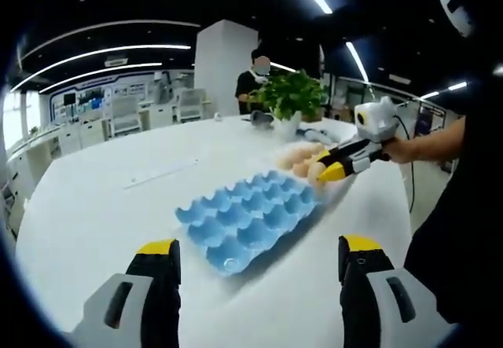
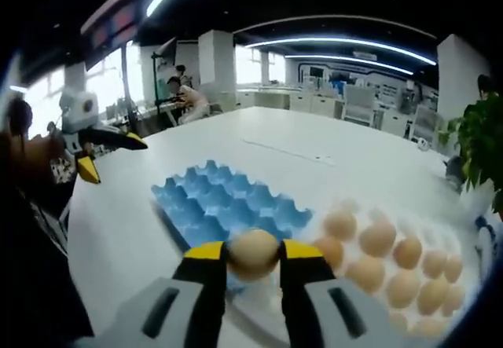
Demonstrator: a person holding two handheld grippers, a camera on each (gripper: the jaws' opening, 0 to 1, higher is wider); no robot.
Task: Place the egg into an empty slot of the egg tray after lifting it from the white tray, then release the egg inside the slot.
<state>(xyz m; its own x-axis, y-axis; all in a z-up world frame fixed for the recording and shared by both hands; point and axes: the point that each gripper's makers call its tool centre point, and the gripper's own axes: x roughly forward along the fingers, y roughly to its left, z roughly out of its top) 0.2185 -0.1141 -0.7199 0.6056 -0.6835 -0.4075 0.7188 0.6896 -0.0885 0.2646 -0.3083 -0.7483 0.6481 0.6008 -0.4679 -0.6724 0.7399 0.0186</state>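
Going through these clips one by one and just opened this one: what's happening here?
A person works with two handheld grippers at a white table. The right gripper is shut on an egg, held up near the blue egg tray, whose slots look empty. More eggs sit on the white tray beside it. The left gripper is open and holds nothing.

Room bright overall; light comes from long ceiling strip lights (image 1: pixel 102 50), plus windows (image 2: pixel 110 81) at the left of the right gripper view. White counter (image 1: pixel 94 214) reflects strongly, near washed out, shadows soft & faint. Heavy fisheye bend at edges: strips curve into arcs. Eggs (image 2: pixel 409 285) at lower right of right gripper view smeared, blurry. Both views slightly soft, low res.
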